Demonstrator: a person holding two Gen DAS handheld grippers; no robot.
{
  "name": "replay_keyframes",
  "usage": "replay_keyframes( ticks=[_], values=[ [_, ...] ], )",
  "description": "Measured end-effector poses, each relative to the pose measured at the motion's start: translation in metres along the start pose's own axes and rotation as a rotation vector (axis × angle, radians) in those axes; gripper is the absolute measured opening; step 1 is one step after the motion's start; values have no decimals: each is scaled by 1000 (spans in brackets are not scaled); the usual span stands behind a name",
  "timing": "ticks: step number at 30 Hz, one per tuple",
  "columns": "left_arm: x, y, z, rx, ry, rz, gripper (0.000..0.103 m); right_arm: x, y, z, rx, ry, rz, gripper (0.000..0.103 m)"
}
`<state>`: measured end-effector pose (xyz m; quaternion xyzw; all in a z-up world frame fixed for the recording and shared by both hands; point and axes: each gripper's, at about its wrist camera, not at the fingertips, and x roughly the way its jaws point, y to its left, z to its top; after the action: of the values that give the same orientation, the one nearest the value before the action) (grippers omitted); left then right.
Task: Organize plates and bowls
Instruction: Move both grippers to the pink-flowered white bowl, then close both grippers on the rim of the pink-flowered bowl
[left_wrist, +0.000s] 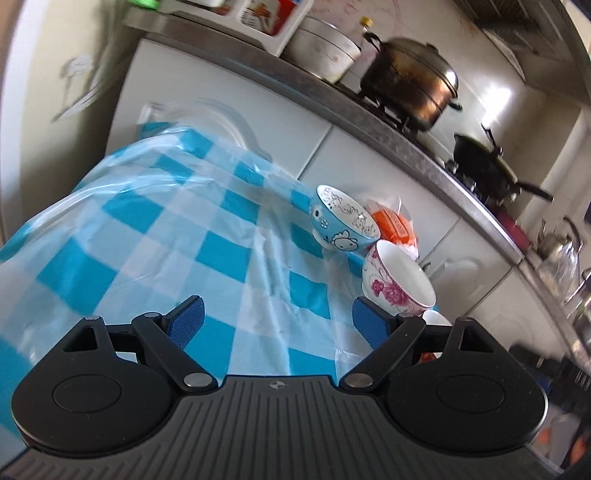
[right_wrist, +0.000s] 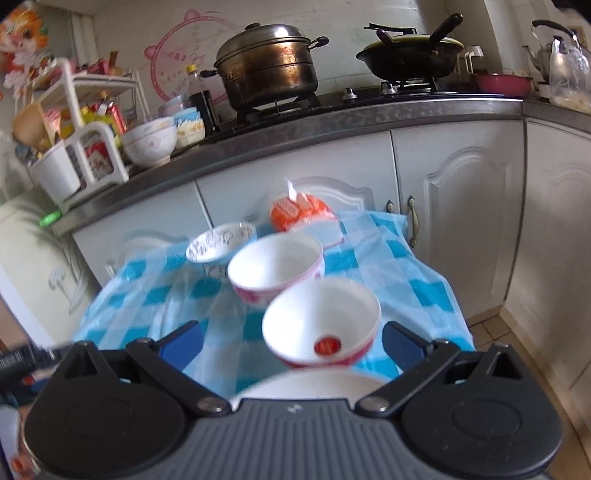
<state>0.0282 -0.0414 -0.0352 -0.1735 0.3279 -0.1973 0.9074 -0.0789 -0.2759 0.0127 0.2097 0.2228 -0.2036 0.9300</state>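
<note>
A blue cartoon bowl (left_wrist: 341, 221) and a pink-flower bowl (left_wrist: 397, 282) stand on the blue checked tablecloth (left_wrist: 177, 236), to the right of my open, empty left gripper (left_wrist: 277, 325). In the right wrist view the blue bowl (right_wrist: 219, 245), the pink-flower bowl (right_wrist: 275, 267) and a white bowl with a red rim and red mark inside (right_wrist: 321, 325) stand in a row. My right gripper (right_wrist: 291, 341) is open, its jaws on either side of the red-rimmed bowl, not touching it. A white dish rim (right_wrist: 306, 384) shows just under the gripper.
An orange packet in plastic (right_wrist: 301, 214) lies at the table's far edge. Behind is a counter (right_wrist: 332, 114) with a large steel pot (right_wrist: 267, 68), a black wok (right_wrist: 410, 55), a white bowl (right_wrist: 149, 142) and a condiment rack (right_wrist: 74, 125). White cabinets (right_wrist: 454, 221) stand below.
</note>
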Motion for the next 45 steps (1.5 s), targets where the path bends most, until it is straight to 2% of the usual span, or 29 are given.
replay_keyframes(
  ticks=[6, 9, 13, 17, 20, 24, 30, 33, 36, 38, 40, 44, 45],
  values=[
    [38, -30, 9, 100, 57, -19, 103, 33, -20, 28, 97, 19, 65, 102],
    [55, -44, 13, 127, 68, -45, 103, 48, -28, 38, 119, 26, 70, 102],
    [77, -60, 14, 172, 78, -56, 103, 70, -35, 51, 90, 31, 48, 102],
    [99, -71, 18, 148, 101, -133, 103, 95, -42, 62, 82, 68, 51, 102],
    [116, -80, 21, 123, 127, -158, 103, 113, -50, 71, 115, 99, 73, 102],
    [138, -95, 28, 132, 148, -189, 103, 136, -57, 80, 168, 156, 141, 102],
    [169, -104, 36, 102, 161, -160, 103, 165, -53, 85, 141, 214, 153, 101],
    [185, -107, 38, 87, 182, -137, 103, 177, -57, 87, 151, 232, 152, 92],
    [197, -110, 34, 86, 213, -122, 95, 188, -63, 86, 189, 260, 166, 86],
    [204, -111, 32, 85, 228, -109, 84, 194, -65, 85, 195, 272, 171, 85],
    [213, -110, 30, 86, 240, -100, 68, 200, -67, 84, 203, 289, 175, 85],
    [220, -110, 28, 97, 241, -105, 54, 209, -68, 80, 219, 320, 192, 69],
    [220, -111, 27, 101, 241, -112, 48, 211, -69, 79, 226, 328, 197, 68]
  ],
)
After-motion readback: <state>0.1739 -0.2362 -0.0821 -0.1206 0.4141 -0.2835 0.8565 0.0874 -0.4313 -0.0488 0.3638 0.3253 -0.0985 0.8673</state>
